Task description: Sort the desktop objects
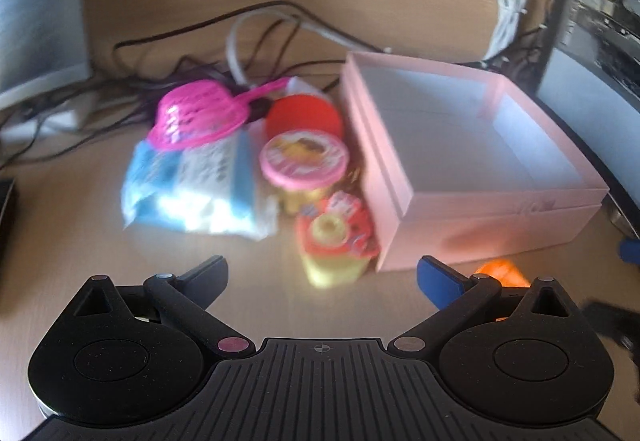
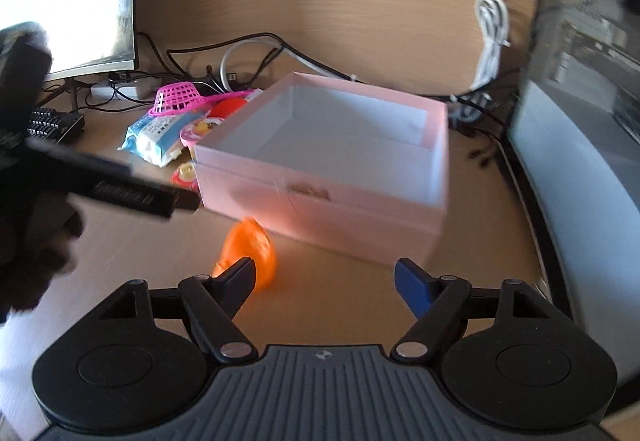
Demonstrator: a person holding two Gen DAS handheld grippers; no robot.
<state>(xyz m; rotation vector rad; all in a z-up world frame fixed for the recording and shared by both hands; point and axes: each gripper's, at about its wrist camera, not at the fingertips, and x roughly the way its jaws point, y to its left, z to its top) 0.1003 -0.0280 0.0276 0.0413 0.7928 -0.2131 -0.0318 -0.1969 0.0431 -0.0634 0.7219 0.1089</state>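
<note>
An open pink box (image 1: pixel 472 169) with a white inside sits on the desk; it also shows in the right wrist view (image 2: pixel 328 177). Left of it lie a pink toy basket (image 1: pixel 196 113), a blue wipes pack (image 1: pixel 192 185), a red lid (image 1: pixel 304 113), a pink-lidded cup (image 1: pixel 304 157) and a red-yellow toy (image 1: pixel 336 245). An orange object (image 2: pixel 250 253) lies in front of the box, also at the right in the left wrist view (image 1: pixel 500 273). My left gripper (image 1: pixel 322 275) is open and empty. My right gripper (image 2: pixel 324 277) is open, its left finger beside the orange object.
Tangled cables (image 1: pixel 256 37) and a white coiled cord (image 2: pixel 490 37) lie behind the box. A monitor (image 2: pixel 80 1) and keyboard (image 2: pixel 52 125) stand at left, another screen (image 2: pixel 580 101) at right. The left gripper's body (image 2: pixel 100 181) crosses the right wrist view.
</note>
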